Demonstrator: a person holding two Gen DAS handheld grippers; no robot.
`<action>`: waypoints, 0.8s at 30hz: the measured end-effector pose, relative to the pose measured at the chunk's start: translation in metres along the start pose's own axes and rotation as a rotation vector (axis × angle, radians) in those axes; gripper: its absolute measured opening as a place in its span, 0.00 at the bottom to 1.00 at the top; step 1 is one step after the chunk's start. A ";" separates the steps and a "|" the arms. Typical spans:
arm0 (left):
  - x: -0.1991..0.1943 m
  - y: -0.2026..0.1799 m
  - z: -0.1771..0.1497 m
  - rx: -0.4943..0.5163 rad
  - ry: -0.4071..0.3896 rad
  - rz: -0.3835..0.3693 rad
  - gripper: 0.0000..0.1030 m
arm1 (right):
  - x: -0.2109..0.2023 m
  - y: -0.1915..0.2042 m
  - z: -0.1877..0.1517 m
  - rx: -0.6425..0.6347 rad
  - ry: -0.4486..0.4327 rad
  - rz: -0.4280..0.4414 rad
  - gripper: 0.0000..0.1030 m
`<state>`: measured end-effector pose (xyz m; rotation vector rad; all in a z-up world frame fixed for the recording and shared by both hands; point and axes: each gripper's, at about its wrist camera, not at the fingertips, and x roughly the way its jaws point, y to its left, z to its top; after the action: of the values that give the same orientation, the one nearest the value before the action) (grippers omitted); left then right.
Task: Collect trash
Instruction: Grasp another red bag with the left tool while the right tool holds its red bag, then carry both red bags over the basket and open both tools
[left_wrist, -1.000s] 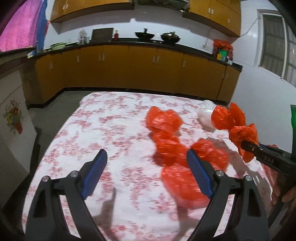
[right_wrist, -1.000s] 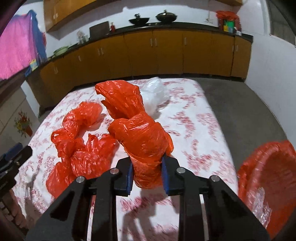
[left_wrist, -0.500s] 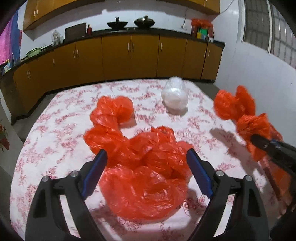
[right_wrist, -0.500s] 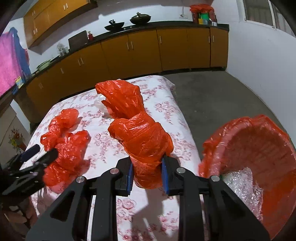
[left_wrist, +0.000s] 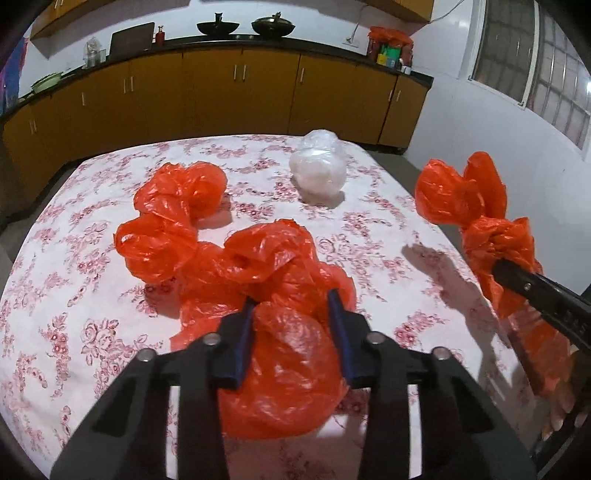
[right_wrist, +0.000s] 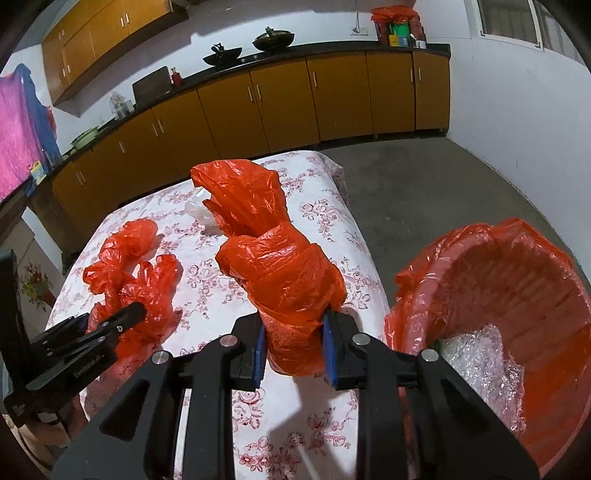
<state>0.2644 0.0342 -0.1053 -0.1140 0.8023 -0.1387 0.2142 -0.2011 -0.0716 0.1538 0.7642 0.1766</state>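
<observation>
My left gripper (left_wrist: 292, 301) is shut on the near crumpled red plastic bag (left_wrist: 284, 369), which rests on the floral tablecloth (left_wrist: 74, 332); it also shows in the right wrist view (right_wrist: 127, 325). More red bags (left_wrist: 173, 218) lie just beyond it. My right gripper (right_wrist: 293, 325) is shut on another red plastic bag (right_wrist: 273, 258) and holds it above the table's right edge; this bag shows at the right of the left wrist view (left_wrist: 476, 210). A bin lined with red plastic (right_wrist: 532, 295) stands on the floor to the right, with bubble wrap (right_wrist: 476, 365) inside.
A white plastic bag (left_wrist: 319, 170) lies at the table's far side. Orange kitchen cabinets (left_wrist: 240, 88) with a dark counter run along the back wall. Grey floor (right_wrist: 424, 192) lies between table, bin and cabinets. A white wall with windows is on the right.
My left gripper moved forward over the near red bag and closed on it. My right gripper, still holding its bag, swung right toward the red-lined bin, which now shows more fully.
</observation>
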 end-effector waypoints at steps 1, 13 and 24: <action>-0.001 0.000 0.000 -0.001 -0.002 -0.007 0.30 | -0.002 -0.001 0.000 0.001 -0.003 0.000 0.24; -0.035 -0.010 0.005 0.007 -0.073 -0.072 0.26 | -0.034 -0.007 0.003 0.019 -0.056 0.004 0.24; -0.065 -0.051 0.014 0.070 -0.126 -0.149 0.26 | -0.068 -0.038 -0.003 0.087 -0.111 -0.049 0.24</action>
<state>0.2261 -0.0049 -0.0417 -0.1148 0.6627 -0.2974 0.1679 -0.2525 -0.0354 0.2259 0.6651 0.0875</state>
